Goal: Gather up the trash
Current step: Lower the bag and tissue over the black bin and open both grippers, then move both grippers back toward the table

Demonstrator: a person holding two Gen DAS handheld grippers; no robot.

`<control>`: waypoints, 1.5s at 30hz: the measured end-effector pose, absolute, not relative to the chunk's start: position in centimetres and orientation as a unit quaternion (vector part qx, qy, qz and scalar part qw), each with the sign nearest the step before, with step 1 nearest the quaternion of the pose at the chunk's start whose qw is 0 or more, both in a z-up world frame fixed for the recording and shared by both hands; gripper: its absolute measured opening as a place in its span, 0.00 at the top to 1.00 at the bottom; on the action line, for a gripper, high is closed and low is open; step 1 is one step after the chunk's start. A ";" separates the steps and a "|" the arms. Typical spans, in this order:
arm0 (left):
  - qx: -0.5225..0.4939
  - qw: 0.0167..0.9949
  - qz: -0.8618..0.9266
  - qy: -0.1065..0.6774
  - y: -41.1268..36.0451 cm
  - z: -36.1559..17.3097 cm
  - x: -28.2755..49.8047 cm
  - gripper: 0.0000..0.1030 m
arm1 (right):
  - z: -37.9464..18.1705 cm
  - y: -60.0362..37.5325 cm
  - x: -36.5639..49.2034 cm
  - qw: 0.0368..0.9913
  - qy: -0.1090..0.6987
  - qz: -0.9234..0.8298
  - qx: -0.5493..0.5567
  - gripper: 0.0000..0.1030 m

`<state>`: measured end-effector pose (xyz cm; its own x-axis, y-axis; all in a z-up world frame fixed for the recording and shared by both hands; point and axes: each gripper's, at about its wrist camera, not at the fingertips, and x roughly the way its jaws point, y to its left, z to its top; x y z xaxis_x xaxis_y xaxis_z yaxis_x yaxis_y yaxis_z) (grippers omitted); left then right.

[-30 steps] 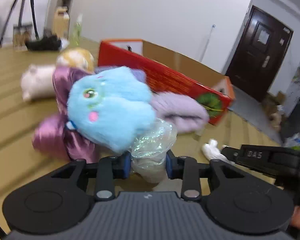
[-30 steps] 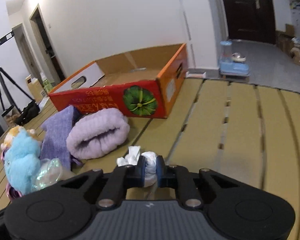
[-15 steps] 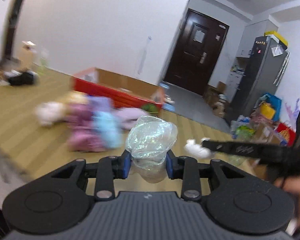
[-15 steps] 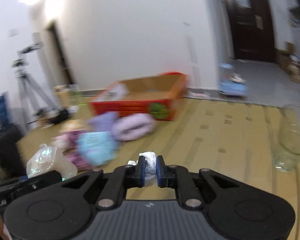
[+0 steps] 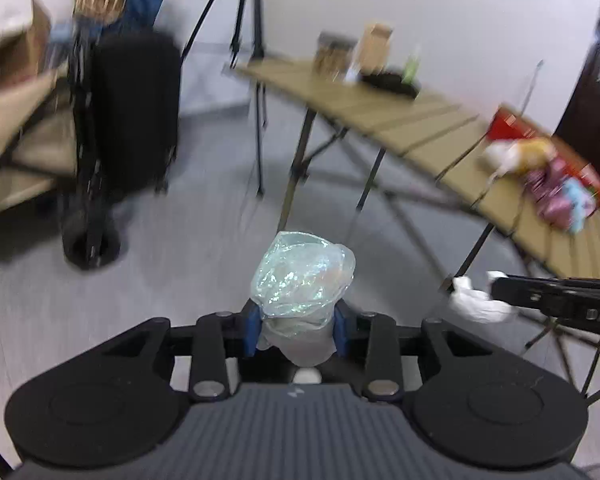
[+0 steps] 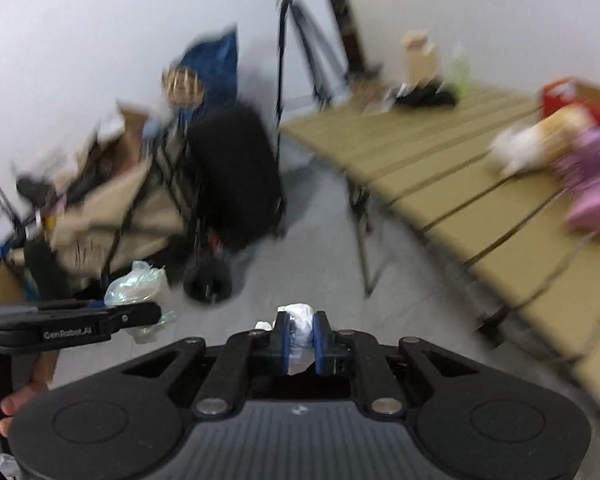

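My left gripper (image 5: 296, 330) is shut on a crumpled clear plastic wrapper (image 5: 302, 276) and holds it in the air over the grey floor. The same wrapper (image 6: 134, 284) shows in the right wrist view in the left gripper (image 6: 140, 316). My right gripper (image 6: 299, 338) is shut on a crumpled white tissue (image 6: 298, 316), also off the table. In the left wrist view the tissue (image 5: 476, 304) sticks out of the right gripper (image 5: 496, 286) at the right edge.
The tan slatted folding table (image 5: 420, 120) with plush toys (image 5: 552, 188) and a red box (image 5: 516, 126) stands to the right. A black suitcase (image 5: 136, 108) on a trolley, a tripod (image 5: 252, 20) and a cluttered cart (image 6: 100, 200) stand on the floor ahead.
Both grippers have swung left away from the table toward the floor and the suitcase, each still holding its piece of trash. The views are motion-blurred.
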<state>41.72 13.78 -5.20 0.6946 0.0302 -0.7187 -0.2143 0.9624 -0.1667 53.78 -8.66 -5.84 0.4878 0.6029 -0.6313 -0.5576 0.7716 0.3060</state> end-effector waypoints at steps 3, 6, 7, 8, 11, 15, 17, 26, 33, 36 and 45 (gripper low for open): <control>-0.151 0.873 0.044 0.461 14.9 -10.0 44.3 0.64 | -9.4 -4.8 55.2 0.837 0.431 0.336 -0.002 0.89; -0.164 0.828 0.040 0.534 15.4 -15.1 47.4 0.64 | -14.3 -1.9 58.0 0.797 0.511 0.324 -0.007 0.89; -0.162 0.820 0.040 0.548 15.2 -16.6 48.4 0.64 | -15.6 -1.2 58.4 0.788 0.527 0.318 -0.012 0.88; -0.166 0.811 0.049 0.559 15.5 -17.8 49.1 0.64 | -16.8 -0.6 58.7 0.782 0.539 0.312 -0.022 0.88; -0.174 0.793 0.057 0.582 15.6 -20.8 52.0 0.63 | -20.2 0.6 59.7 0.770 0.560 0.301 -0.047 0.82; -0.143 0.810 0.060 0.565 15.0 -22.3 53.7 0.31 | -23.3 0.6 61.2 0.756 0.589 0.281 -0.034 0.68; -0.142 0.804 0.066 0.574 15.3 -22.9 54.1 0.28 | -24.0 0.3 61.5 0.752 0.596 0.277 -0.041 0.48; -0.142 0.800 0.068 0.578 14.2 -23.3 55.4 0.25 | -23.2 0.9 61.7 0.759 0.578 0.286 -0.085 0.31; -0.109 0.811 0.074 0.571 13.6 -23.1 55.3 0.24 | -23.2 0.4 61.9 0.756 0.580 0.285 -0.104 0.31; -0.088 0.819 0.085 0.561 13.8 -22.0 54.5 0.25 | -22.6 0.0 61.8 0.763 0.572 0.282 -0.107 0.31; -0.094 0.916 0.097 0.377 12.0 -9.6 42.0 0.23 | -12.5 -4.3 54.4 0.871 0.407 0.268 -0.066 0.31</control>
<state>41.97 12.00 -9.59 0.6975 0.1061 -0.7086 -0.2477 0.9637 -0.0996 54.44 -4.26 -12.52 0.5261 0.4126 -0.7436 -0.5197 0.8481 0.1030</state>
